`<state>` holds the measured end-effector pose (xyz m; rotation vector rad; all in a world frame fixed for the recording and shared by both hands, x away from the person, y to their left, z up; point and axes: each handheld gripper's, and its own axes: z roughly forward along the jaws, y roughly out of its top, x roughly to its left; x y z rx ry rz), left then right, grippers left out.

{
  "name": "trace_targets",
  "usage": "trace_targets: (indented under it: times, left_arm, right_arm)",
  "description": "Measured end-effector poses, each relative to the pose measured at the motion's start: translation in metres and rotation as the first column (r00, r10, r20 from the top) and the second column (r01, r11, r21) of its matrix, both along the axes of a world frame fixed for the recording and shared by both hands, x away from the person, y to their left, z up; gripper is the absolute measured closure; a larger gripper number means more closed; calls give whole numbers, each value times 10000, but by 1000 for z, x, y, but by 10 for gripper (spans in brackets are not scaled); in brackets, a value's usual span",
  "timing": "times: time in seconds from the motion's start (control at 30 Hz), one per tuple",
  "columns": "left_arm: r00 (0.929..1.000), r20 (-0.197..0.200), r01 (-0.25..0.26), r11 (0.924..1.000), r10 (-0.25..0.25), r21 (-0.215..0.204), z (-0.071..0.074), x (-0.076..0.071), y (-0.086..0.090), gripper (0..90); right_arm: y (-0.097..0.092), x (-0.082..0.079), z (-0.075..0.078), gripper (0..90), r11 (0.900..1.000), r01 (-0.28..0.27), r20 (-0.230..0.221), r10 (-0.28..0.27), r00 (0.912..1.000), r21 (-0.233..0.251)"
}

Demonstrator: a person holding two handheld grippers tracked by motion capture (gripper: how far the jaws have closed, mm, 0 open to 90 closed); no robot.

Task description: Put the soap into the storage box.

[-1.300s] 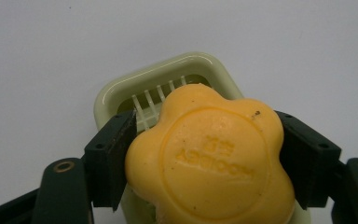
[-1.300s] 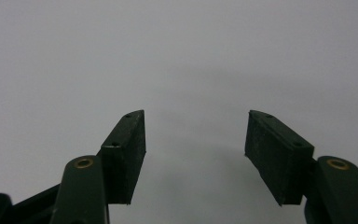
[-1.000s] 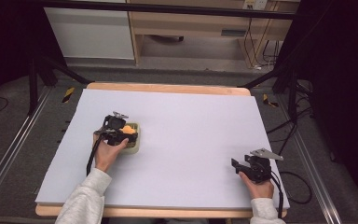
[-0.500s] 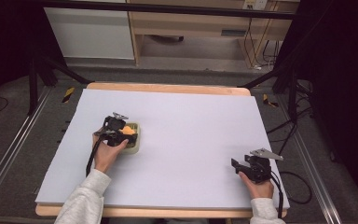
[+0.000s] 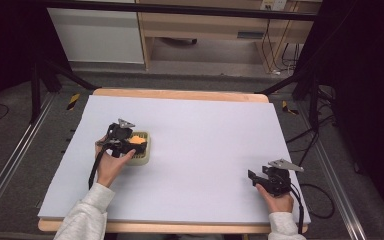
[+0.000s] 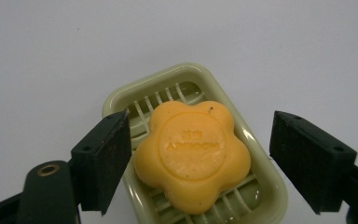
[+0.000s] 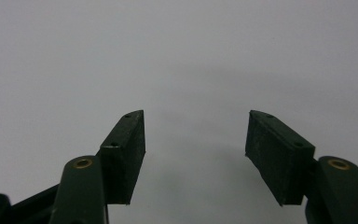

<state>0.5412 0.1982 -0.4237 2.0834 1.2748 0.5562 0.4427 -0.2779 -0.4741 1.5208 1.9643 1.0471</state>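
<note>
Soap (image 6: 193,156) sits in the green dish (image 6: 275,186), left of desk (image 5: 205,130) centre. Your left gripper (image 6: 200,158) is over the dish, jaws apart either side of the soap, one near its edge. Your right gripper (image 7: 196,154) is well right of the dish, jaws apart, holding nothing.

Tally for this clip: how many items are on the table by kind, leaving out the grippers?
Orange flower-shaped soap: 1
Pale green soap dish: 1
Total: 2
The soap lies in the dish, between the open left gripper jaws.
</note>
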Motion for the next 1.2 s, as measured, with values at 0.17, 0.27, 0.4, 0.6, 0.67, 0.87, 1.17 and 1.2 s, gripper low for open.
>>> trace_targets:
  times: [0.17,0.27,0.4,0.6,0.67,0.87,1.17,1.2]
  left_arm:
    - [9995,217,229,9996,-226,-171,5,-12,4,193]
    - [9992,234,335,9990,-328,-286,6,-19,8,193]
    - [9985,364,410,9988,-400,-264,5,-33,15,196]
    - [9982,570,213,9988,-188,-434,-3,-50,30,196]
    - [9985,551,11,9989,14,-464,-8,-55,37,192]
    - [9979,582,-241,9973,282,-696,-17,-68,56,178]
    - [9927,351,-1109,9883,1151,-1048,-34,-83,94,160]
    - [9927,351,-1109,9883,1151,-1048,-34,-83,94,159]
  right_arm:
    - [0,0,0,380,10000,28,45,-28,10000,-21]
    - [0,0,0,374,10000,38,57,-38,10000,-28]
    - [1,-1,0,363,10000,79,69,-79,9999,-36]
    - [0,-1,-2,327,9998,164,210,-162,9996,-102]
    - [-1,-2,-2,321,9997,250,203,-249,9995,-41]
    - [-3,-5,-4,301,9994,338,207,-338,9992,21]
    - [-6,-8,-6,273,9989,429,299,-423,9987,-197]
    - [-6,-8,-6,273,9989,429,299,-423,9987,-197]
